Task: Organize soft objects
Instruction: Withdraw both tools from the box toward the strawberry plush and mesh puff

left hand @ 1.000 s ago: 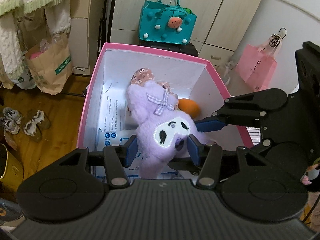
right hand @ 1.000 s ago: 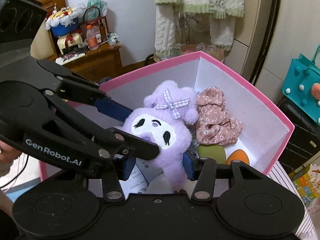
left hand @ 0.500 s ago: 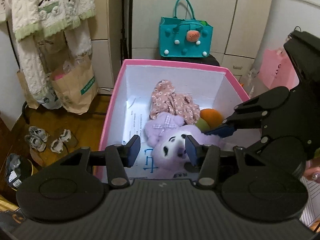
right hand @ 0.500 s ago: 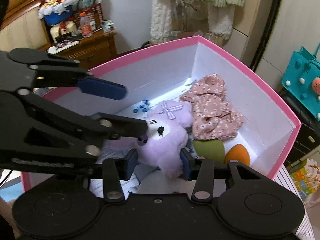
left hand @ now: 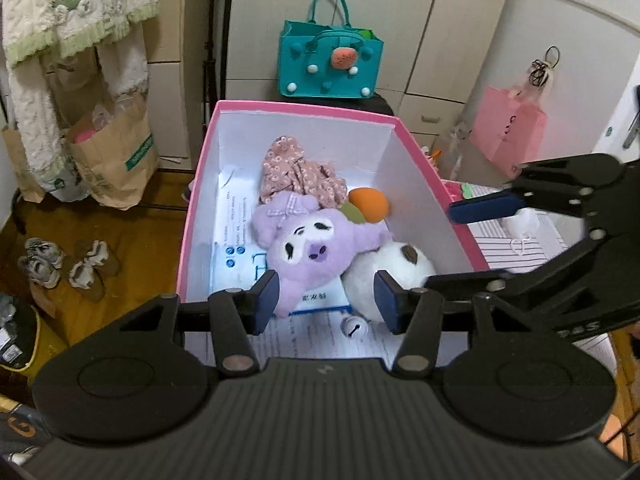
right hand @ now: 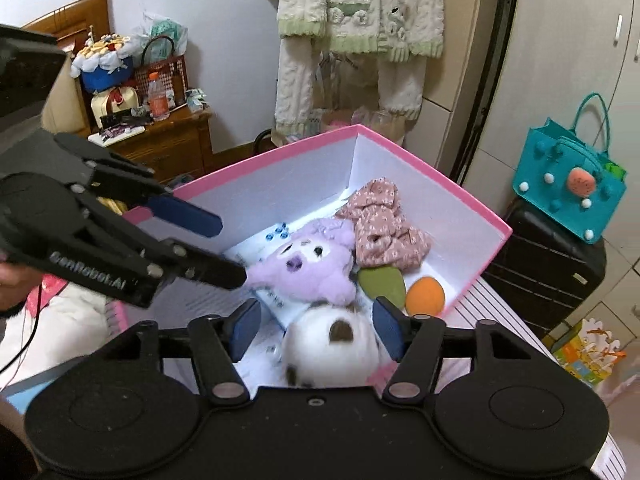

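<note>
A pink box (left hand: 304, 106) with white walls holds a purple plush (left hand: 316, 248) lying face up. Pressed against it is a white plush (left hand: 388, 272) with brown spots. Behind them lie a floral cloth (left hand: 300, 172) and an orange-and-green plush (left hand: 370, 204). My left gripper (left hand: 326, 300) hovers over the box's near end, jaws opening, pads clear of the toys. In the right wrist view the right gripper (right hand: 316, 328) hangs above the white plush (right hand: 328, 344), jaws opening and touching nothing, with the purple plush (right hand: 308, 268) beyond. The left gripper (right hand: 218, 248) reaches in from the left.
A small bell (left hand: 354, 326) and printed papers lie on the box floor. A teal bag (left hand: 332, 64) stands behind the box on a black suitcase (right hand: 548, 272). A paper bag (left hand: 116, 156) and shoes (left hand: 60, 264) are on the floor at left, a striped surface (left hand: 516, 248) at right.
The purple plush, held up between both grippers a second ago, has gone down into the box. Both grippers have pulled back and up, the right jaws have widened, and the white plush now shows.
</note>
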